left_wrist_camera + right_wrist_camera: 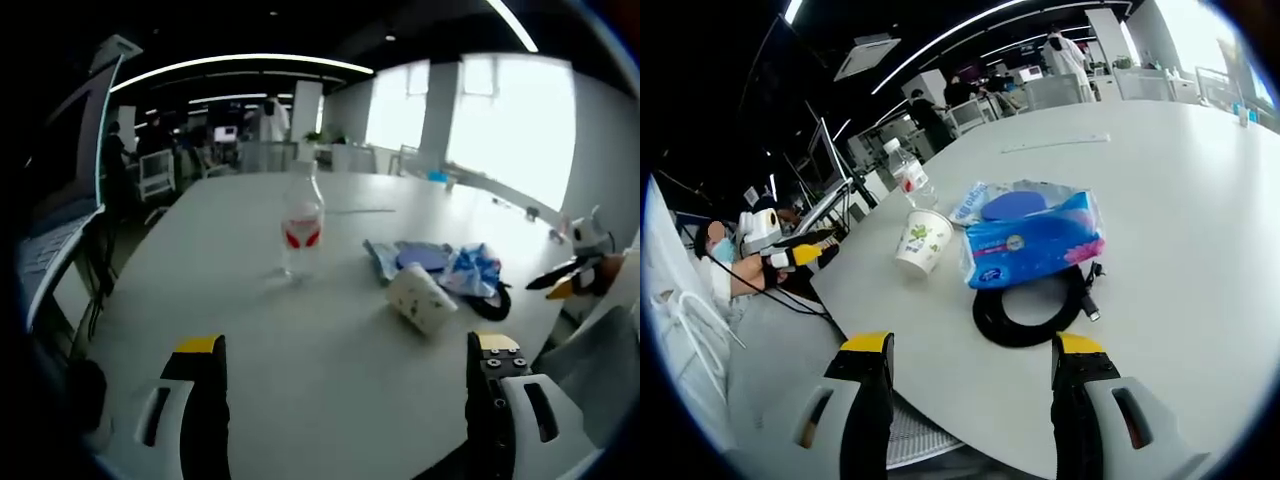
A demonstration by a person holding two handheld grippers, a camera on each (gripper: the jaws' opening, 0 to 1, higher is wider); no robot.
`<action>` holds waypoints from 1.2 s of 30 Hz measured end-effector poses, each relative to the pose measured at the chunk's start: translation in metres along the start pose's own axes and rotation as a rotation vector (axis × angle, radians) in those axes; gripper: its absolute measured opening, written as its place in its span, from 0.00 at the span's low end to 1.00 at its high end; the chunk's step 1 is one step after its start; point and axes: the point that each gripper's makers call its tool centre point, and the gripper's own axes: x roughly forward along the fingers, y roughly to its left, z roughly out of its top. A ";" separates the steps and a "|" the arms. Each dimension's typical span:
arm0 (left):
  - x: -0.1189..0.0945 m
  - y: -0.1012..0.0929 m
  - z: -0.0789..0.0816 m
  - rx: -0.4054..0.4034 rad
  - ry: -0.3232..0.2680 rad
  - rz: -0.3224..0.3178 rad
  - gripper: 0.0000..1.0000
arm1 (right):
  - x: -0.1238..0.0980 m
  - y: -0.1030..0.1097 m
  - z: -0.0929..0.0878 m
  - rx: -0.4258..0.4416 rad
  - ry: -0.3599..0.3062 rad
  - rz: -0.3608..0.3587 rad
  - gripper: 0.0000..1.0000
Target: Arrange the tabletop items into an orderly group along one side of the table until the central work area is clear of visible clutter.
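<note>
Both our jaws stand wide apart, empty. Beyond the right gripper point(970, 375), the coiled cable point(1030, 310) underlies the tissue pack point(1032, 245); we judge lifting either could drag the paper cup point(921, 242).

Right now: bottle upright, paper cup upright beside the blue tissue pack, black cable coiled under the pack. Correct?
Not quite. The paper cup lies tipped on its side, not upright; the right gripper view shows its mouth facing sideways. The rest holds: the bottle stands upright, and the black cable is coiled partly under the blue tissue pack.
</note>
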 end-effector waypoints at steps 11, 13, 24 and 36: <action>0.006 -0.003 0.005 -0.008 -0.012 0.006 0.95 | -0.001 -0.002 0.017 -0.026 -0.021 0.003 0.62; 0.008 -0.004 0.007 -0.012 -0.018 0.004 0.95 | -0.001 -0.001 0.023 -0.028 -0.033 0.009 0.62; 0.008 -0.006 0.002 -0.002 -0.009 -0.006 0.94 | 0.004 0.015 0.074 -0.110 -0.123 0.036 0.58; 0.001 -0.005 -0.005 -0.006 -0.003 -0.011 0.93 | 0.041 0.044 0.117 -0.206 -0.107 0.170 0.58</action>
